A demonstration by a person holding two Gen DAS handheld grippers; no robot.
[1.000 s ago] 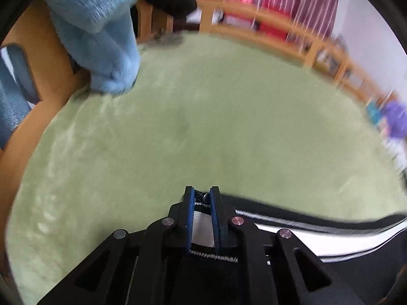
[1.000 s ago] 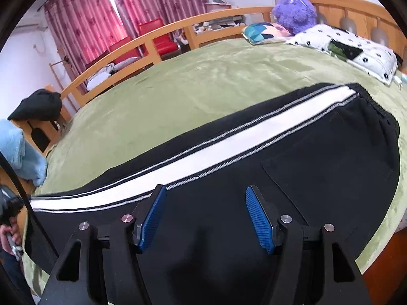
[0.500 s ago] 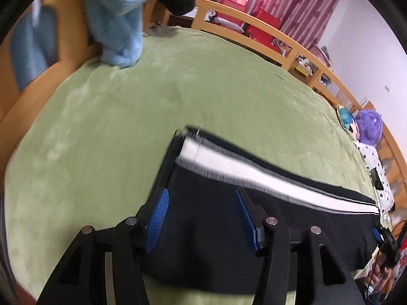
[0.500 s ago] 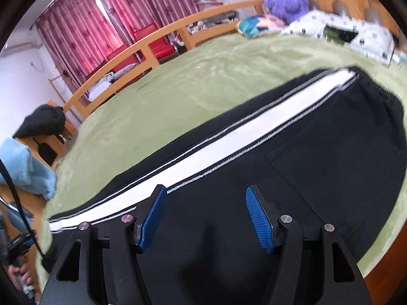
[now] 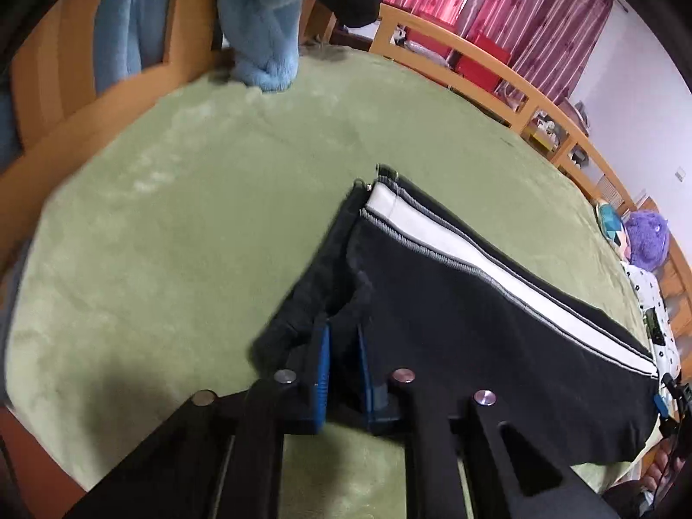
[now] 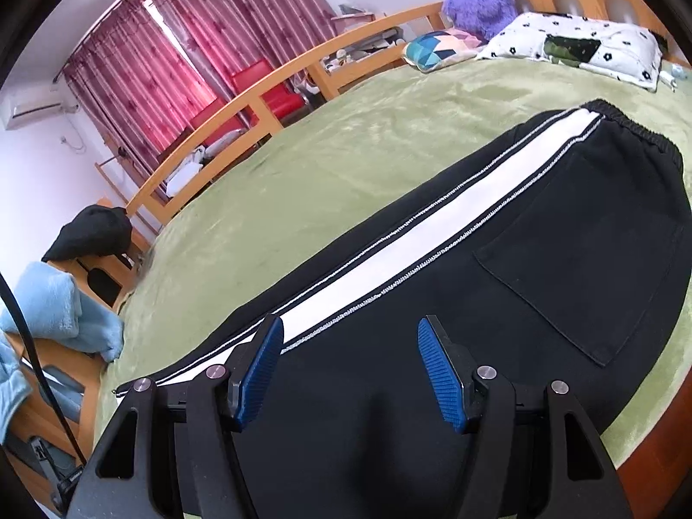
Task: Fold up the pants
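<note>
On green bed [image 6: 346, 138], black pants [image 6: 540, 259] w/ white stripe [image 6: 432, 233] lie flat along near edge, waistband toward pillow [image 6: 575, 47]. Blue blanket [image 5: 264, 21] hangs on footboard. Left tongs [image 5: 344, 346] are narrow, pinched on pants hem at leg end; cloth bunched up there. Right tongs [image 6: 350, 367] stand wide over mid leg, holding nothing.
</note>
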